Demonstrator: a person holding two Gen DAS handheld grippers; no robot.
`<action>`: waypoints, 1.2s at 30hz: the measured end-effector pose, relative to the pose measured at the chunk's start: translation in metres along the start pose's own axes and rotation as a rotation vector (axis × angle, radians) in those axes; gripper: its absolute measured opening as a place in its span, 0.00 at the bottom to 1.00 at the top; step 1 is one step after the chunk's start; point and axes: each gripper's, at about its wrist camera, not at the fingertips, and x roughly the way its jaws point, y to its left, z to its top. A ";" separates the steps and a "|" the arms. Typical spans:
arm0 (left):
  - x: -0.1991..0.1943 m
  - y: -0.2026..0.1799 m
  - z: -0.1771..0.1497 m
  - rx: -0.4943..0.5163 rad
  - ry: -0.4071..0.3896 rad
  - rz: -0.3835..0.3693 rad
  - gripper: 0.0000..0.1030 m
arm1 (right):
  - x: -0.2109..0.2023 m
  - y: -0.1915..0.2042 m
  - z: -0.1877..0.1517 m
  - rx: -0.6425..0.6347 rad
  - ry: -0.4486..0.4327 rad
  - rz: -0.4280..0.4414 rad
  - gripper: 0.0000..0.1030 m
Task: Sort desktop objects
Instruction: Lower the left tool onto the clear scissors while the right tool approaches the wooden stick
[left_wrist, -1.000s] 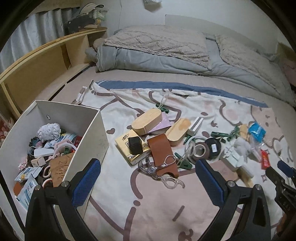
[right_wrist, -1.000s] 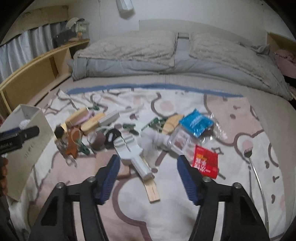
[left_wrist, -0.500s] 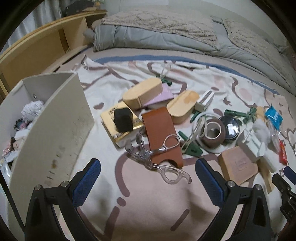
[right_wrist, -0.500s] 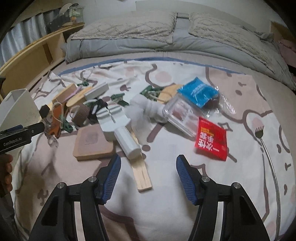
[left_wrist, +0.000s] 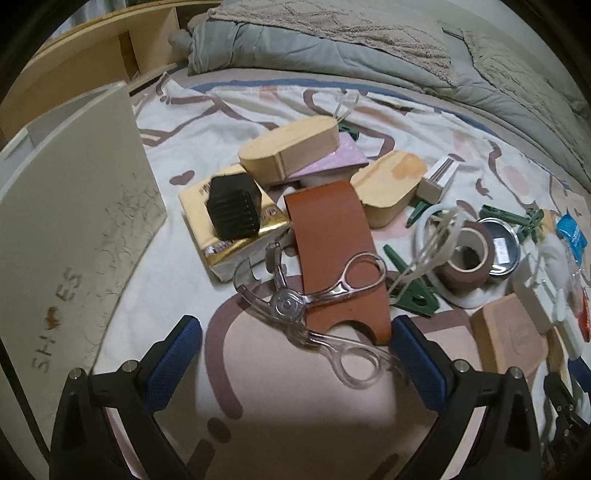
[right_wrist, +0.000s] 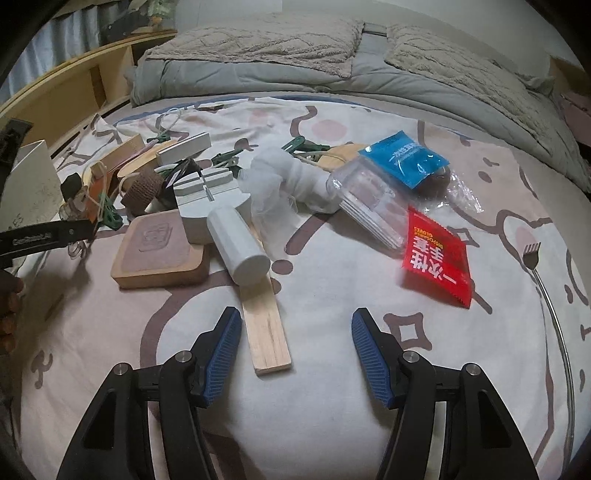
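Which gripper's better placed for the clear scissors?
Left. The left gripper is open with the scissors right between its fingers; the right gripper hangs by the wooden slat.

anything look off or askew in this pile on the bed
Yes. The oval wooden box sits tilted, propped on a pink pad, and the scissors lie half across the brown leather piece. Nothing looks spilled or broken.

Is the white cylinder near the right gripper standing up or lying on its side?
Lying on its side. The white cylinder shows its long wall and one round end face, and it rests across the wooden strip.
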 end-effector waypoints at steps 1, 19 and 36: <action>0.003 0.000 -0.001 0.002 0.001 0.004 1.00 | 0.000 -0.001 0.000 0.004 0.000 0.004 0.62; 0.002 0.015 -0.012 -0.012 -0.009 -0.025 1.00 | 0.009 0.004 -0.004 -0.018 0.040 0.037 1.00; -0.015 0.040 -0.037 0.049 -0.001 -0.077 1.00 | 0.014 0.006 -0.003 -0.016 0.047 0.030 1.00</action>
